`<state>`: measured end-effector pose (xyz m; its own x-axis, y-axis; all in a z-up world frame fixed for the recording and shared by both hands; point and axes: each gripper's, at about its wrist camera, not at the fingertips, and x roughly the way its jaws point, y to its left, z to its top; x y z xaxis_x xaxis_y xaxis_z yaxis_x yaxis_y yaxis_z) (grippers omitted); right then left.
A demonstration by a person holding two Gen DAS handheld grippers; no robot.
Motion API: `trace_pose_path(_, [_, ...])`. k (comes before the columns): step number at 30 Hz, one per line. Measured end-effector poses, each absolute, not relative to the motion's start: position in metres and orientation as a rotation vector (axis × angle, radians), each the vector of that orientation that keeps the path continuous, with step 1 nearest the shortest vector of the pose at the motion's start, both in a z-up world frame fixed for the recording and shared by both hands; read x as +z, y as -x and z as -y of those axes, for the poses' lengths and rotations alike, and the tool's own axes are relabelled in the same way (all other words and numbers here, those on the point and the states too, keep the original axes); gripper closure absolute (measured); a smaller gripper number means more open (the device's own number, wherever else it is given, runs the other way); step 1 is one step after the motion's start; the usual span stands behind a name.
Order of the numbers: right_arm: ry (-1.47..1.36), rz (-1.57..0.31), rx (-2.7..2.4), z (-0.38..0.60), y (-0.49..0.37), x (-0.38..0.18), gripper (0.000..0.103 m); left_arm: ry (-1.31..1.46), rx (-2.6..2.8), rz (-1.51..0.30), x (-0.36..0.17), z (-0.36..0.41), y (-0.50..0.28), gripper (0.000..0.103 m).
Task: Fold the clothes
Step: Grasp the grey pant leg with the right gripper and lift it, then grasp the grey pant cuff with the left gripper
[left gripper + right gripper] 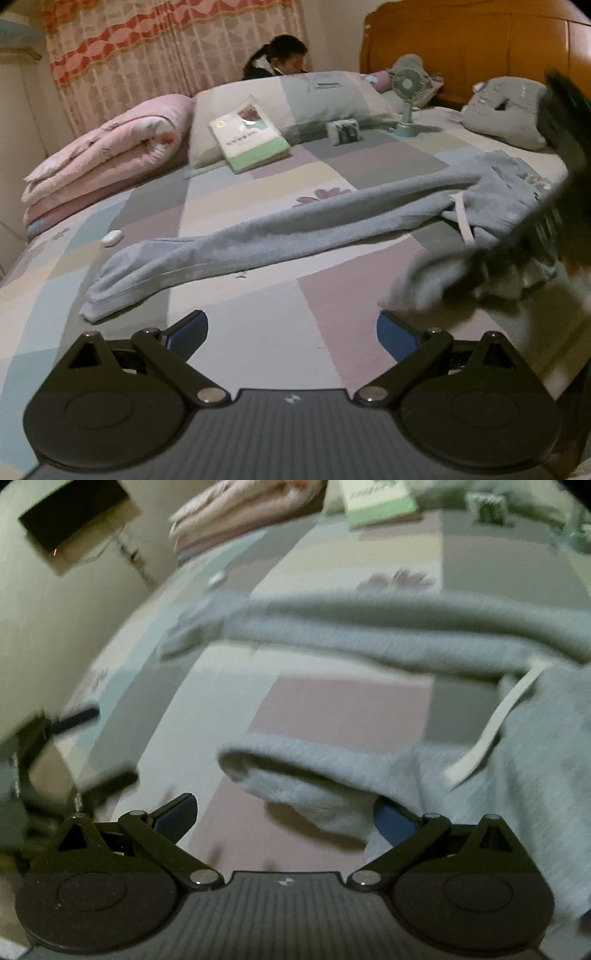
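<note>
Nearest to the right wrist view, the right gripper [284,818] stands with its jaws spread wide and nothing between them, poised just short of the near trouser leg's cuff [291,775], which lies loose on the bed [332,701] straight ahead and a little right. The left gripper [291,330] is likewise spread and empty, over bare patchwork sheet, with the cloth farther off, so the right hand looks the nearer for a first pinch. The pale blue trousers [332,218] sprawl unfolded: the far leg runs long from near-left up to far-right, where the bunched waist and white drawstring [463,221] sit. Soft, fleecy, limp stuff.
</note>
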<state>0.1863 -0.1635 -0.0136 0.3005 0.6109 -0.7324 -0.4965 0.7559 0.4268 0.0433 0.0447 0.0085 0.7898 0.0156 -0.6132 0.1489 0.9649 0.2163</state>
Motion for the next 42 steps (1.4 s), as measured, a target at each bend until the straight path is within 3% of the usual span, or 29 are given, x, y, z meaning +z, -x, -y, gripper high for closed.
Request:
trace_pose_path(10, [-0.125,-1.045,0.569,0.201,-0.243,-0.032,0.0,-0.279,-0.135,-0.706,-0.009,-0.026,-0.06,0.005])
trace_pose_path(20, [-0.146,-0.991,0.574,0.227,-0.175,-0.003,0.0,-0.298,-0.254,-0.736,-0.026,0.006,-0.078,0.005])
trace_pose_path(31, [-0.325,-1.017,0.477,0.277,-0.083,-0.031,0.0,-0.538,-0.366,-0.576,-0.058,0.088,-0.103,0.005])
trace_pose_path(42, [-0.464,-0.986,0.465,0.307,-0.071,-0.045,0.0,-0.706,-0.244,-0.434,-0.062,0.13,-0.117,0.005])
